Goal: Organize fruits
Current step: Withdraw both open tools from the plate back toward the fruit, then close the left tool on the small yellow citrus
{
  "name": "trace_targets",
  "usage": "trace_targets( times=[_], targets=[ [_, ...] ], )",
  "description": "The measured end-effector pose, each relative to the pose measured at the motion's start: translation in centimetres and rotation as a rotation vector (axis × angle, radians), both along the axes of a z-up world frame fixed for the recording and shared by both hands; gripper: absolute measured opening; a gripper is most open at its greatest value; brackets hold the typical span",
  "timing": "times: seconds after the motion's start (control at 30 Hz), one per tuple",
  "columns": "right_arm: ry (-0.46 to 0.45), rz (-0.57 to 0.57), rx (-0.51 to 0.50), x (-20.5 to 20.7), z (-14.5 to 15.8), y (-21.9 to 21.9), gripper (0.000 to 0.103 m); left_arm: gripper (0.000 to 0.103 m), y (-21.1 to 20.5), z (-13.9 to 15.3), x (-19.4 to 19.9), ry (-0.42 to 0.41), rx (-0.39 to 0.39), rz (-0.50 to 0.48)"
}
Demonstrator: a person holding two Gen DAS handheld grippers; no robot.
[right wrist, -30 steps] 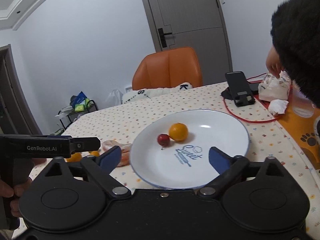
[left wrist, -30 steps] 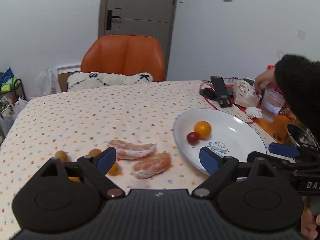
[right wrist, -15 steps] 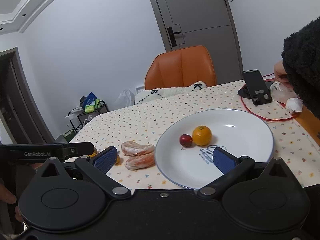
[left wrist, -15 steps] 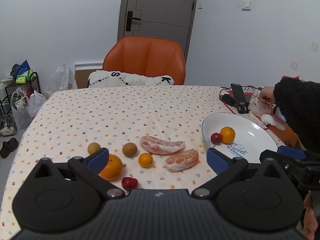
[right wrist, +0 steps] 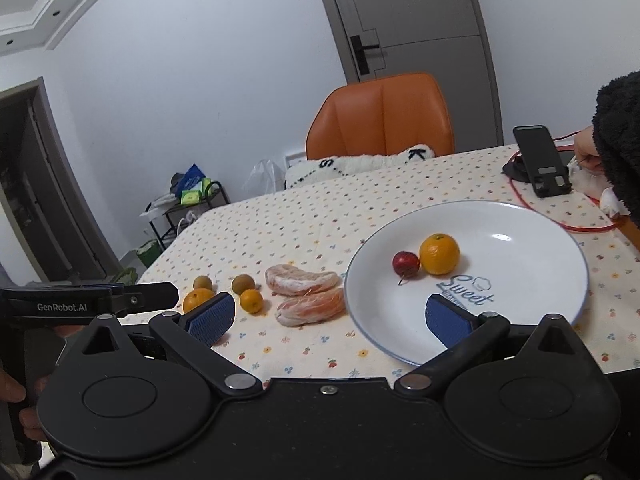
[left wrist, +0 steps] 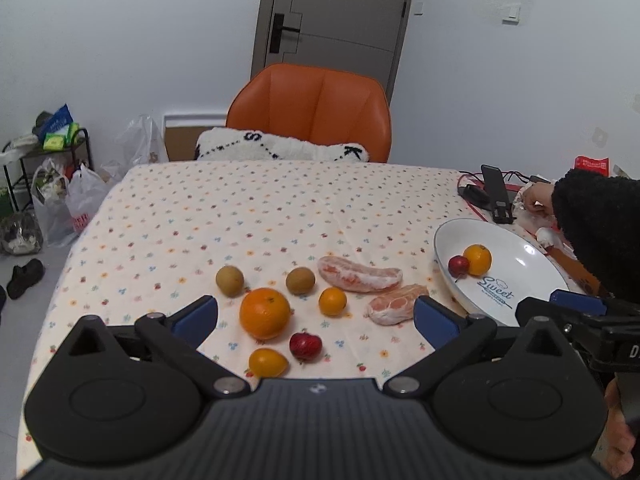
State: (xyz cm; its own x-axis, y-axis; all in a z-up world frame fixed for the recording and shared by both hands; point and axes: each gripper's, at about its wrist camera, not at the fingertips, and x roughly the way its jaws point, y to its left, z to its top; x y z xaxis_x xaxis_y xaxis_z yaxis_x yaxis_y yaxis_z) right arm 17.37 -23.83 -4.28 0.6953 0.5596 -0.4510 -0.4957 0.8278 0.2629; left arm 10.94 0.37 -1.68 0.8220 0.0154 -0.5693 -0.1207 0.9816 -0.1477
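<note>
Backed off, left claw (left wrist: 316, 316) gapes empty; pomelo segments (left wrist: 360, 278) lie crosswise

So the plate (left wrist: 524, 264) sits on the table's (left wrist: 248, 216) right side, with a small orange (left wrist: 478, 259) and a cherry-like fruit (left wrist: 458, 265) touching in it. Left of the plate, two peeled segments (left wrist: 359, 275) lie side by side. Further left is a loose cluster: two kiwis (left wrist: 229, 280) at the back, a big orange (left wrist: 264, 313) between them, nearer. A chair (left wrist: 316, 108) stands behind the table.
</note>
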Motion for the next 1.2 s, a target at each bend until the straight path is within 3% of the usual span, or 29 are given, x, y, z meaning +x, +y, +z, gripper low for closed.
trace_targets(
  times=[0.2, 0.47, 0.63, 0.93, 1.03, 1.2],
  targets=[
    [0.000, 0.028, -0.034, -0.2, -0.3, 1.4, 0.102, 0.103, 0.6, -1.2, -0.4, 0.022, 0.017, 0.001],
    [0.001, 0.075, -0.076, -0.2, -0.5, 3.3, 0.093, 0.100, 1.1, -2.7, -0.9, 0.022, 0.007, -0.020],
    [0.022, 0.086, -0.100, 0.1, -1.0, 4.6, 0.085, 0.083, 1.7, -3.6, -0.5, 0.033, -0.005, -0.028],
    [0.053, 0.067, -0.146, 1.1, -2.1, 6.6, 0.082, 0.049, 3.1, -5.3, 0.3, 0.067, -0.037, -0.028],
    [0.071, 0.044, -0.155, 1.6, -2.5, 7.1, 0.080, 0.027, 3.7, -5.9, 0.6, 0.090, -0.062, -0.033],
    [0.072, 0.015, -0.174, 2.2, -3.1, 8.1, 0.079, 0.025, 4.1, -5.9, 0.5, 0.075, -0.058, -0.051]
  ],
)
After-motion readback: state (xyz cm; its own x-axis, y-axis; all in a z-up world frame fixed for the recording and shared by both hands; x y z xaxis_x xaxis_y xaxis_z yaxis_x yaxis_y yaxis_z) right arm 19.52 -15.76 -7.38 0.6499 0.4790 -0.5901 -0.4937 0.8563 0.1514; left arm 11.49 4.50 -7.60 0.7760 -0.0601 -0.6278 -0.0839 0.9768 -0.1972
